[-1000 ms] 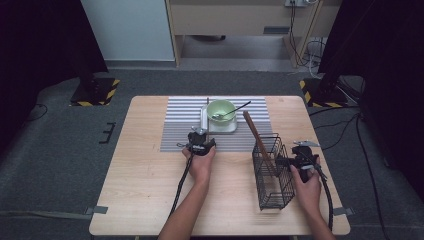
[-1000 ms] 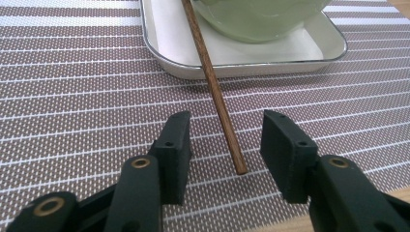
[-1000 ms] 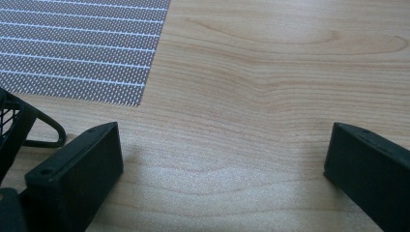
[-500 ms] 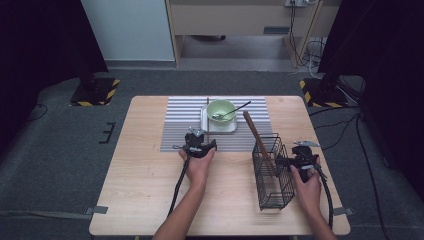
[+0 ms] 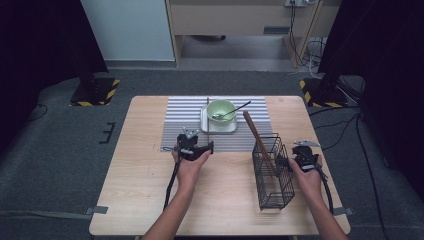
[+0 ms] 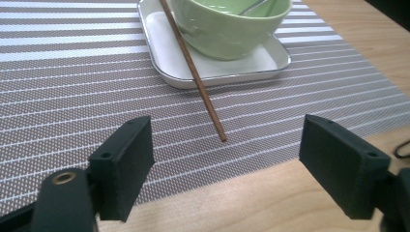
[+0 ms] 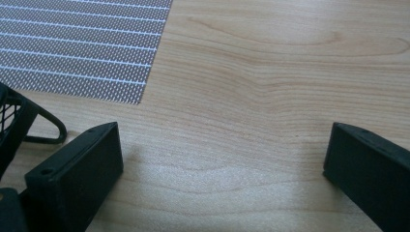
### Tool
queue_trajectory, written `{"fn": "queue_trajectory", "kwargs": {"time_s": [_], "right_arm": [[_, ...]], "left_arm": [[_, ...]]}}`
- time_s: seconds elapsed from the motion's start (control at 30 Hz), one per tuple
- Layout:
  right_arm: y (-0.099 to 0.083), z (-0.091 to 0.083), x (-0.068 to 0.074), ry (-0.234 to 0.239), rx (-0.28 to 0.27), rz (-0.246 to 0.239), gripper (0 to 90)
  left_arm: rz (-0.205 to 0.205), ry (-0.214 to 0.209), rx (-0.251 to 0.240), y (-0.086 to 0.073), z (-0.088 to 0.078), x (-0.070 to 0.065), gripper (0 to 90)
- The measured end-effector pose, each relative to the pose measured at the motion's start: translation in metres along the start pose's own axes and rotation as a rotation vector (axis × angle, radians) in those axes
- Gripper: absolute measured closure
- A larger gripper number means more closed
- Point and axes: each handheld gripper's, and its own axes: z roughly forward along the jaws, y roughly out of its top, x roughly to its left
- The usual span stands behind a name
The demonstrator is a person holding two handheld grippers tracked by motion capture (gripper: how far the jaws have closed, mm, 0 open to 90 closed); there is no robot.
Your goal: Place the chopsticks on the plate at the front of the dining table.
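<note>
Right gripper (image 7: 225,159) jaws apart over bare table (image 7: 270,72), basket (image 7: 12,125) corner, striped mat (image 7: 77,43)

Both bare forearms come in from the bottom edge of the high view, slightly spread. Left hand (image 5: 190,162) grips the black two-jaw left gripper (image 5: 211,146), held level and pointing right and a bit forward; its jaws have just been opening, now wide apart, nothing between the pads. Right hand (image 5: 306,175) grips the black two-jaw right gripper (image 7: 222,164), low over the surface, jaws spread wide, nothing between them.
</note>
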Motion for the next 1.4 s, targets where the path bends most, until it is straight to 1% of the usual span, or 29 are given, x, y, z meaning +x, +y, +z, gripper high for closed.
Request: {"fn": "queue_trajectory", "kwargs": {"time_s": [0.03, 0.07, 0.1, 0.13, 0.2, 0.3, 0.33, 0.4, 0.43, 0.53, 0.67, 0.73, 0.8, 0.9, 0.93, 1.0, 1.07, 1.2, 1.4], "right_arm": [[0.0, -0.002, 0.0, 0.0, 0.001, -0.01, 6.3], [0.001, -0.004, 0.0, -0.008, -0.004, -0.015, 7.1], [0.001, -0.007, -0.001, -0.003, -0.012, -0.025, 5.9], [0.002, -0.011, -0.002, 0.022, -0.018, -0.029, 5.4], [0.004, -0.017, -0.003, 0.031, -0.02, -0.041, 5.3], [0.01, -0.026, -0.005, 0.053, -0.003, -0.074, 5.5], [0.012, -0.029, -0.006, 0.057, -0.002, -0.08, 6.2], [0.015, -0.035, -0.008, 0.072, -0.004, -0.09, 6.8], [0.017, -0.038, -0.01, 0.081, -0.004, -0.092, 7.4], [0.023, -0.049, -0.015, 0.103, -0.015, -0.094, 10.1], [0.033, -0.065, -0.02, 0.133, -0.043, -0.098, 14.8], [0.038, -0.074, -0.02, 0.149, -0.059, -0.107, 16.3], [0.044, -0.082, -0.02, 0.166, -0.069, -0.114, 19.0], [0.054, -0.095, -0.018, 0.184, -0.093, -0.123, 21.8], [0.057, -0.098, -0.017, 0.19, -0.101, -0.129, 23.1], [0.065, -0.107, -0.013, 0.218, -0.115, -0.137, 24.4], [0.072, -0.112, -0.009, 0.235, -0.123, -0.151, 26.0], [0.084, -0.125, 0.0, 0.271, -0.145, -0.173, 29.9], [0.1, -0.14, 0.01, 0.323, -0.177, -0.191, 39.7]], "left_arm": [[0.003, -0.005, 0.001, 0.0, -0.001, 0.0, 16.2], [0.01, -0.014, 0.004, 0.0, -0.003, 0.001, 15.6], [0.011, -0.02, 0.006, -0.001, -0.004, 0.001, 14.6], [0.013, -0.026, 0.009, -0.001, -0.005, 0.002, 12.4], [0.024, -0.031, 0.02, -0.001, -0.007, 0.003, 11.5], [0.02, -0.04, 0.017, -0.004, -0.011, 0.005, 10.6], [0.022, -0.043, 0.018, -0.004, -0.012, 0.005, 10.1], [0.022, -0.043, 0.005, -0.004, -0.016, 0.005, 9.9], [0.023, -0.045, 0.002, -0.004, -0.017, 0.005, 9.6], [0.046, -0.054, 0.0, -0.003, -0.022, 0.004, 8.8], [0.063, -0.06, 0.003, -0.003, -0.025, 0.006, 8.1], [0.064, -0.06, -0.004, -0.003, -0.026, 0.007, 8.1], [0.06, -0.07, -0.008, -0.003, -0.027, 0.008, 7.9], [0.068, -0.084, -0.011, -0.002, -0.028, 0.007, 7.8], [0.079, -0.085, -0.007, -0.002, -0.028, 0.007, 7.8], [0.078, -0.092, -0.008, 0.0, -0.029, 0.006, 7.8], [0.079, -0.096, -0.006, 0.001, -0.03, 0.006, 7.9], [0.099, -0.104, -0.012, 0.002, -0.032, 0.004, 7.9], [0.124, -0.123, -0.013, 0.002, -0.037, 0.0, 7.8]]}}
